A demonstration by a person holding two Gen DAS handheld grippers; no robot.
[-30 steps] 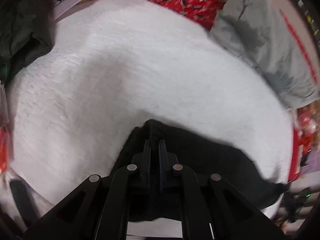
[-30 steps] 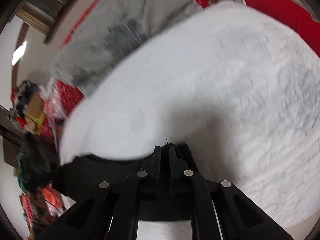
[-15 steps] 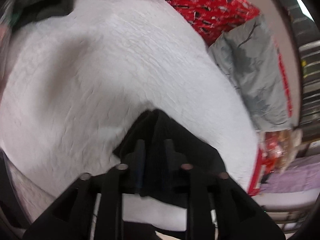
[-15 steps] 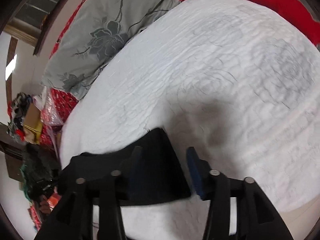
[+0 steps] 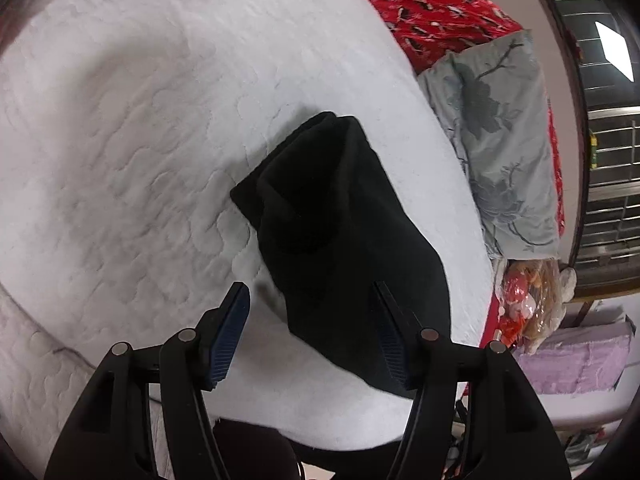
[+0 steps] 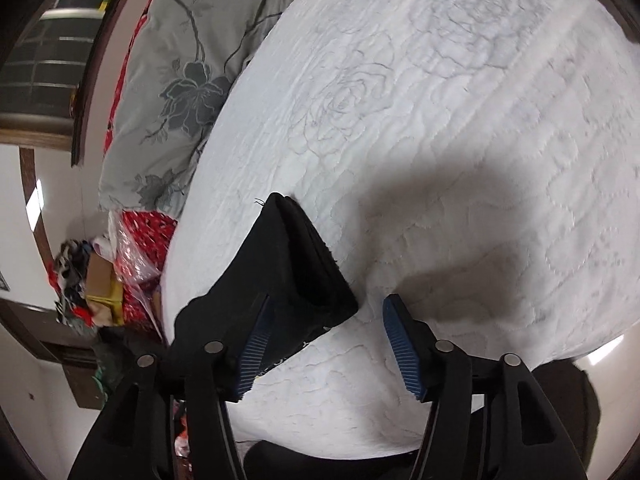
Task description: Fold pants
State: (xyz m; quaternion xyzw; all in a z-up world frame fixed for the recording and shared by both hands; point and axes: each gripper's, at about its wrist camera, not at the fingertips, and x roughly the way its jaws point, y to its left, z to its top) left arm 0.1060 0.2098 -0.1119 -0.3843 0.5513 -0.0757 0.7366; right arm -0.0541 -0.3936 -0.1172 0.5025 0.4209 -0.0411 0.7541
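Black pants [image 5: 344, 232] are seen lying in a compact folded bundle on the white quilted bed [image 5: 120, 140] — the folding judged nearly or fully done. Left gripper [image 5: 310, 334] and right gripper [image 6: 326, 344] are held spread apart, gripping nothing.

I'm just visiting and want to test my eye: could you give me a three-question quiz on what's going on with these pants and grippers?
1. True or false: the left gripper is clamped on the black pants.
2. What do the pants lie on? A) red blanket B) white quilt C) grey pillow
3. In a word, how do the right gripper's jaws stand?

Key: 1 false, its jaws are spread; 2 B; 3 open.
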